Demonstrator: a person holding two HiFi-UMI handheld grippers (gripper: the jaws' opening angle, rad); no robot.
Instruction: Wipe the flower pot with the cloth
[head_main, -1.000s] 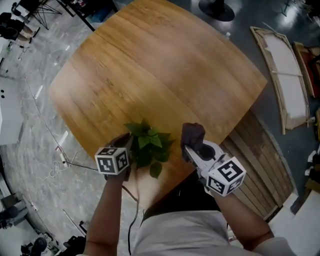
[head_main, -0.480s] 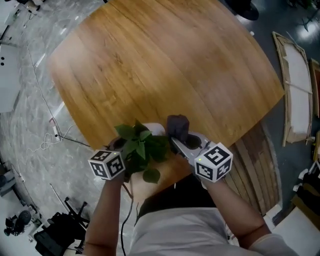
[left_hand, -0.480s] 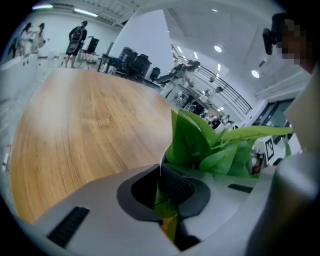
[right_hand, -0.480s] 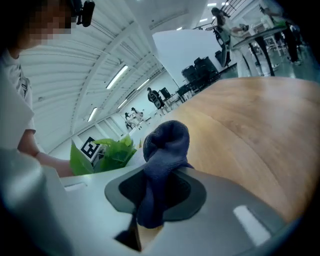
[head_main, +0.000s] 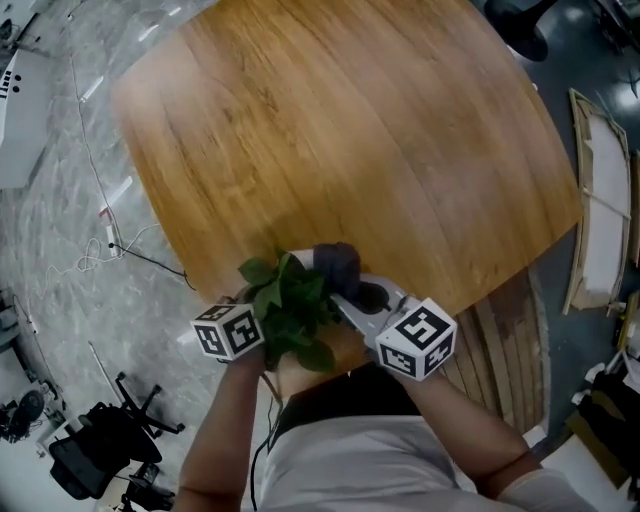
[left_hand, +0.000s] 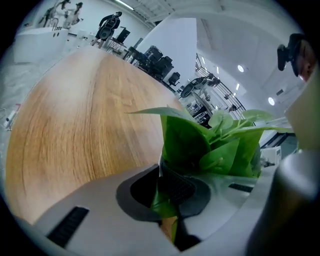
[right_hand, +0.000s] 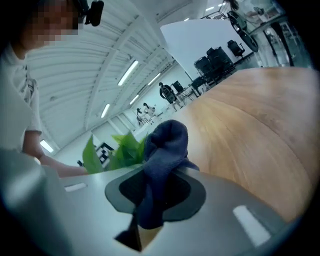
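Wood-grain desk (head_main: 350, 130) fills the middle of the head view, with grey marbled floor (head_main: 60, 250) to its left. At the near edge, close to the person, the flower pot (head_main: 303, 258) is almost hidden under its green leaves (head_main: 290, 305). The left gripper (left_hand: 172, 195) is pressed together on what looks like the pot's pale rim, with a leaf caught between the pads. That grip probably steadies the pot so it will not turn or slide under wiping. The right gripper (right_hand: 150, 195) pinches a dark blue cloth (right_hand: 162, 150), bunched into a wad that sticks out past the jaws just right of the leaves. Held this way, soft fabric rather than hard jaw would meet the pot.
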